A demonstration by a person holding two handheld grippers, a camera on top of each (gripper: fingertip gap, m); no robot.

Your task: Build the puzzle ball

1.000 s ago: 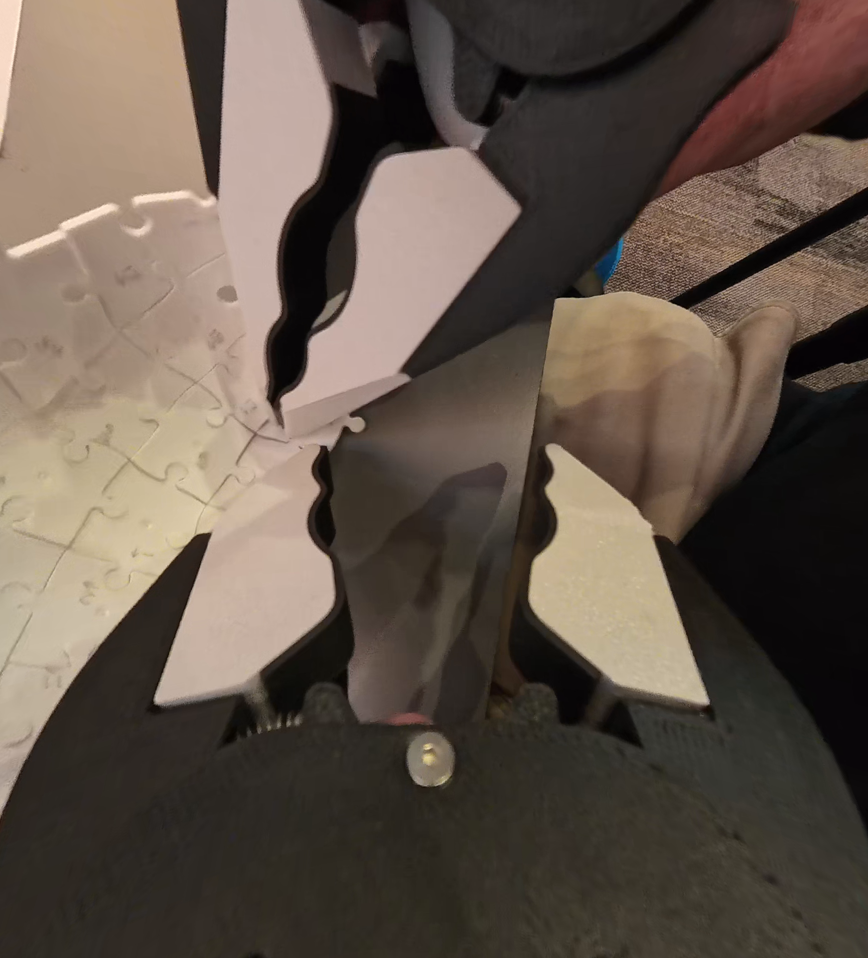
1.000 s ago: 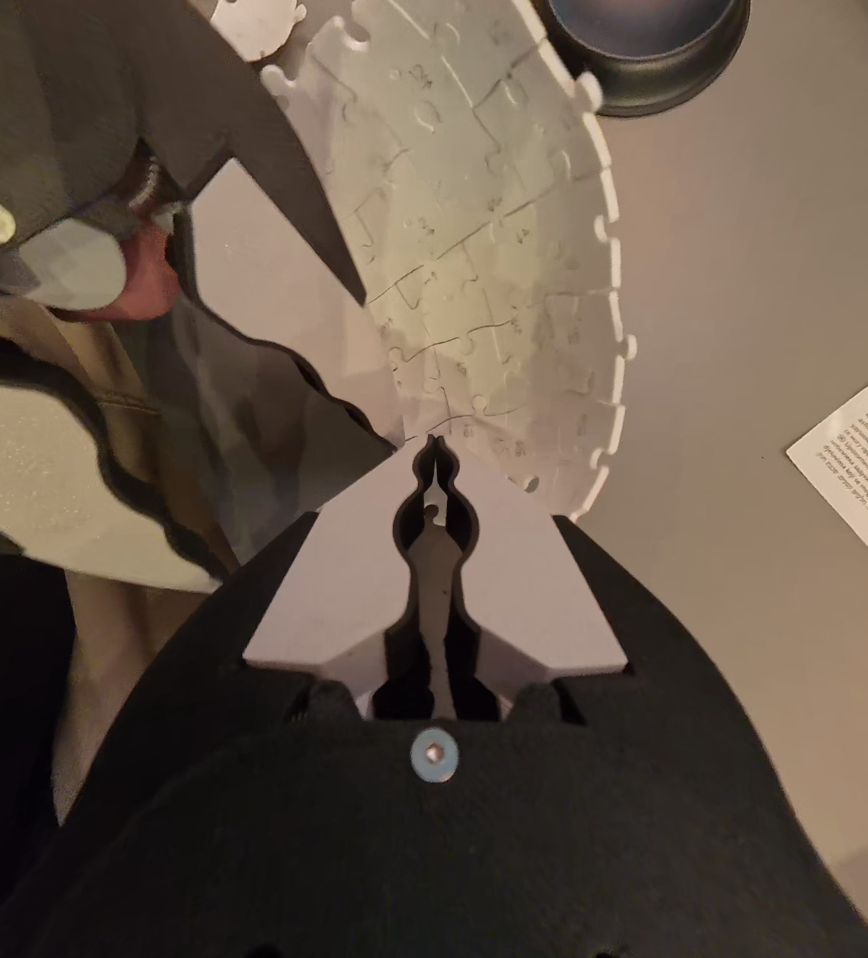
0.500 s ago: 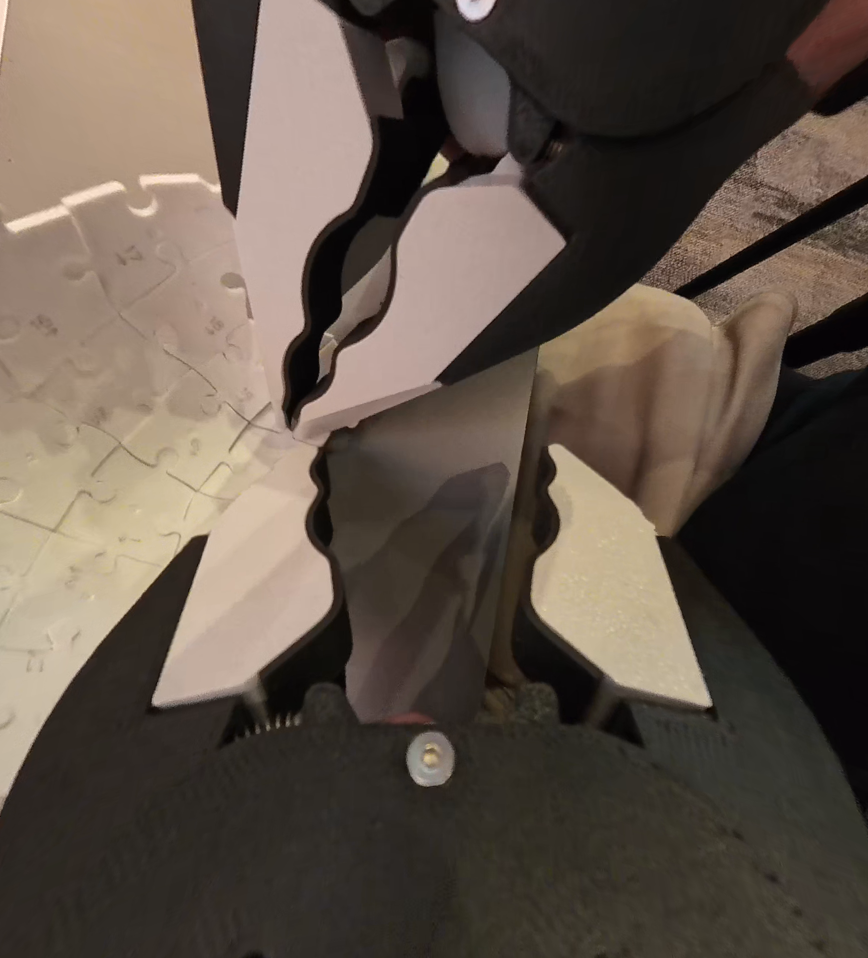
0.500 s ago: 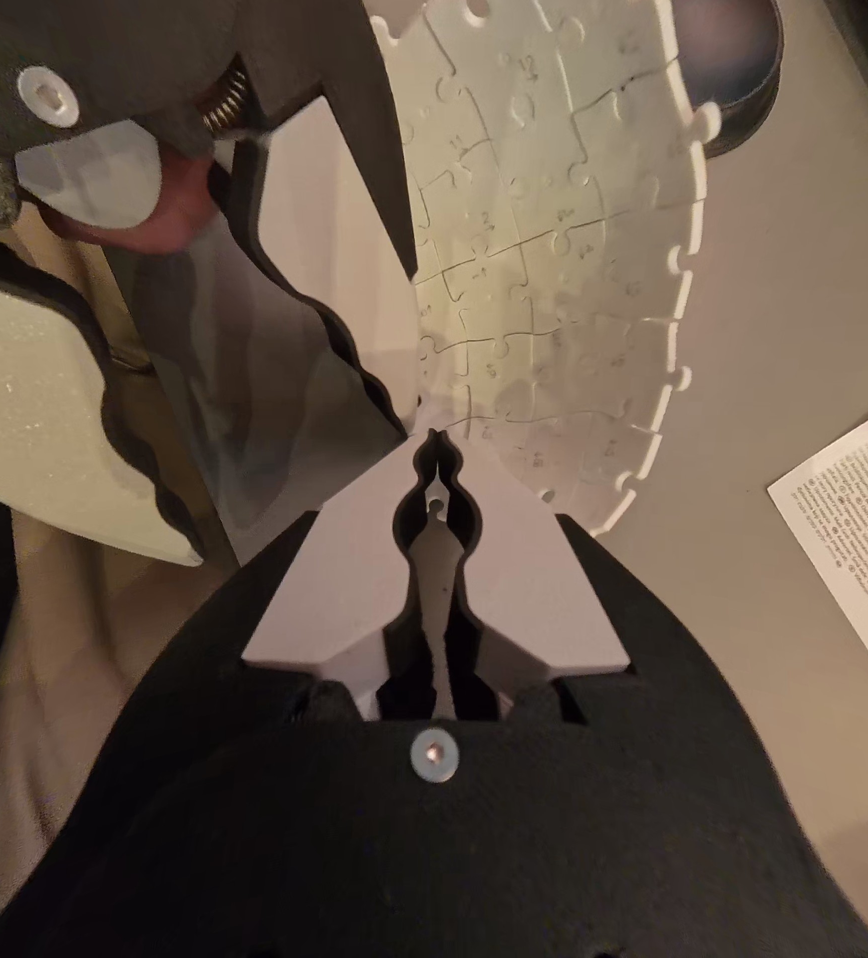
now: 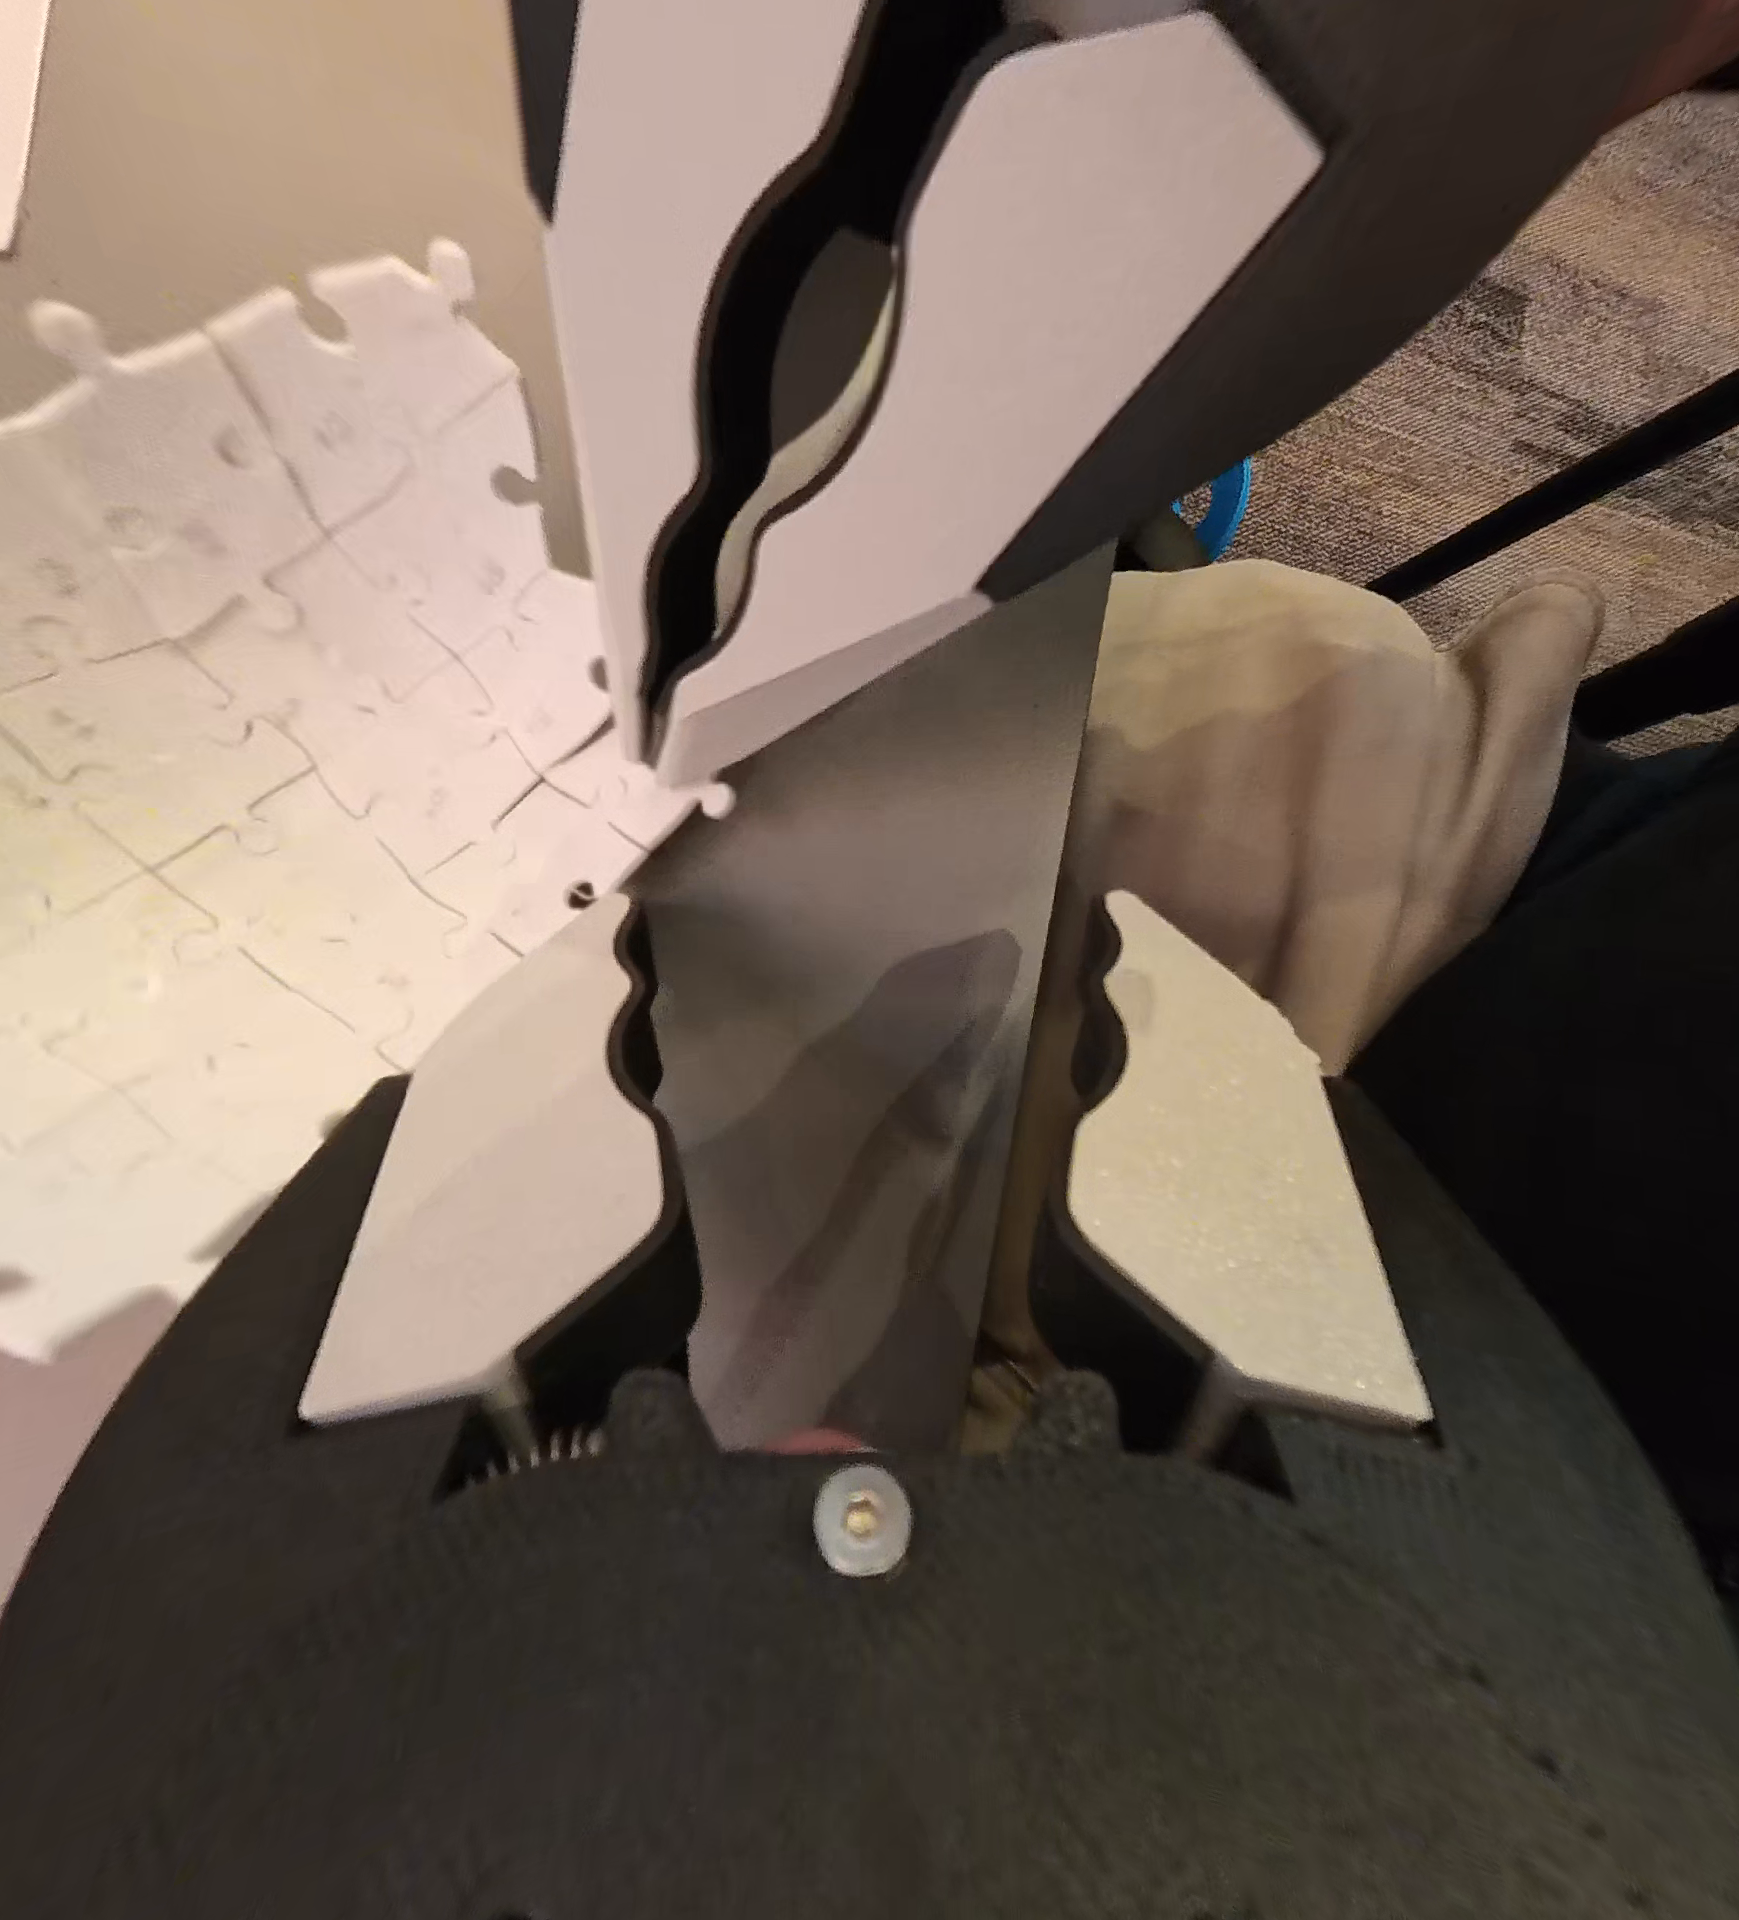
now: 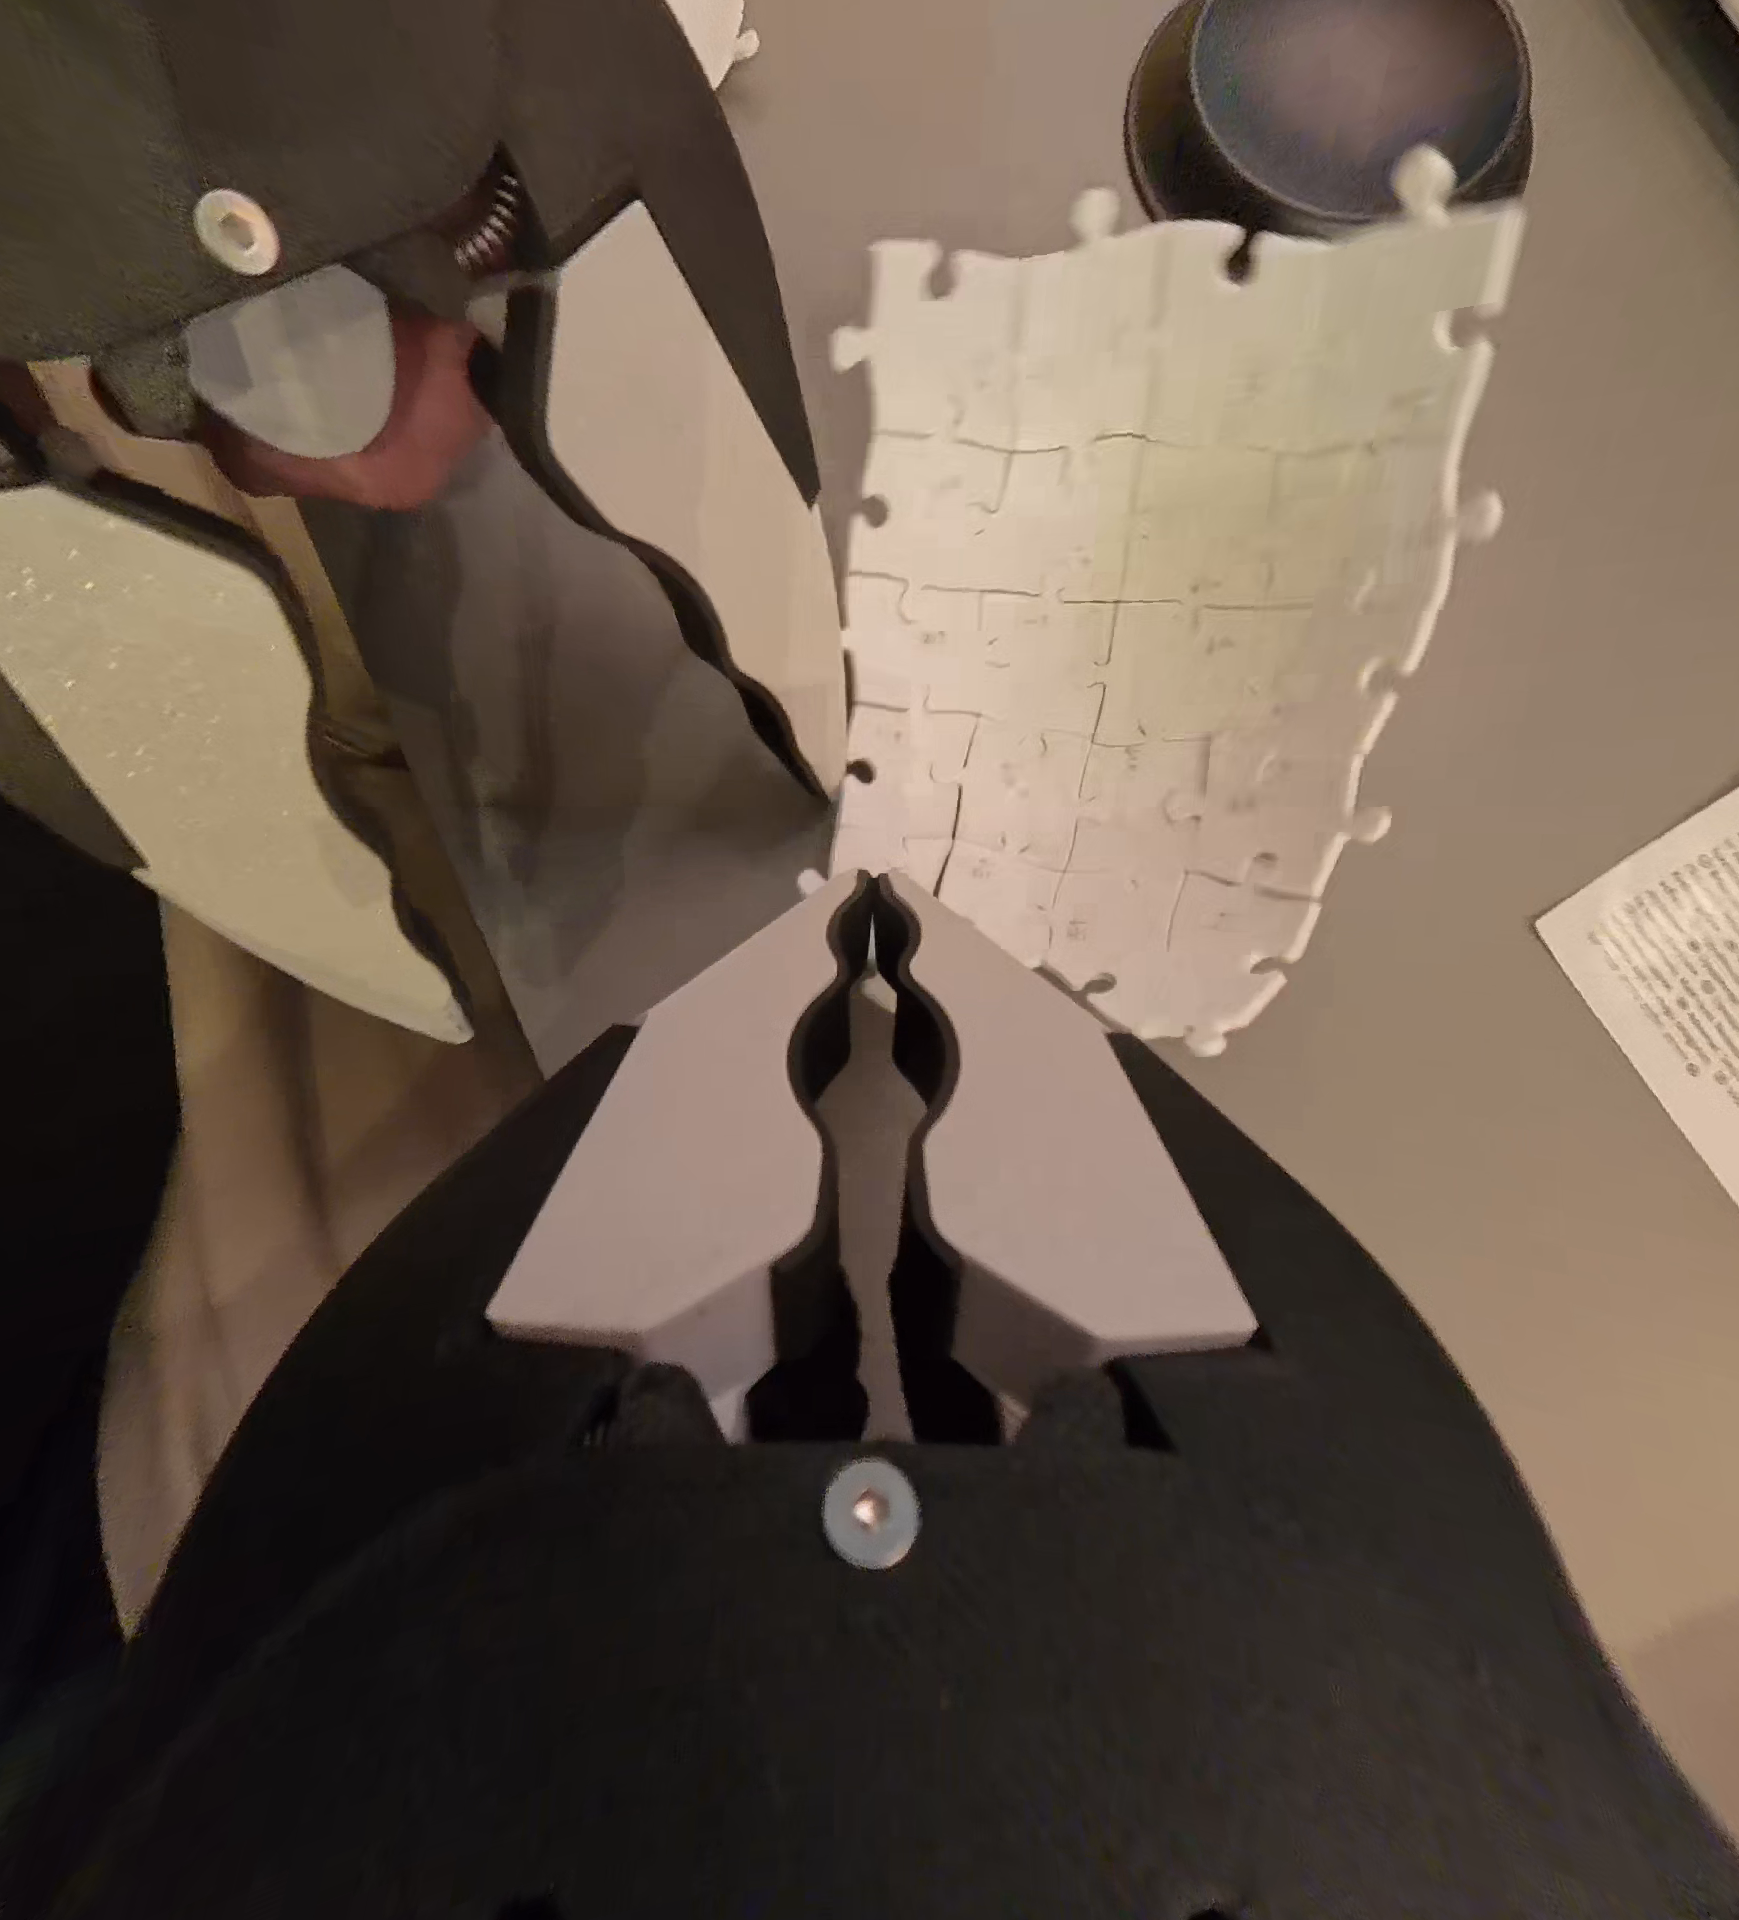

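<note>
A curved white shell of joined puzzle pieces (image 6: 1156, 623) is held up over the grey table; it also fills the left of the left wrist view (image 5: 221, 779). My right gripper (image 6: 870, 883) is shut on the shell's lower corner and comes in from the top of the left wrist view (image 5: 662, 748). My left gripper (image 5: 870, 904) is open and empty. Its left finger (image 5: 491, 1143) lies against the shell's near edge, right beside the right gripper's tips. In the right wrist view the left gripper (image 6: 636, 914) shows at upper left, jaws wide apart.
A black round stand (image 6: 1332, 104) sits on the table (image 6: 1467, 1455) behind the shell. A printed paper sheet (image 6: 1727, 1039) lies to the right. A loose white piece (image 6: 719, 31) lies at the top edge. The table edge (image 5: 1083, 727) runs close by, with a person's beige-clad leg (image 5: 1312, 831) beyond.
The shell has swung round in the right gripper's hold and now stands more upright in front of the black stand. The left gripper stays open beside it.
</note>
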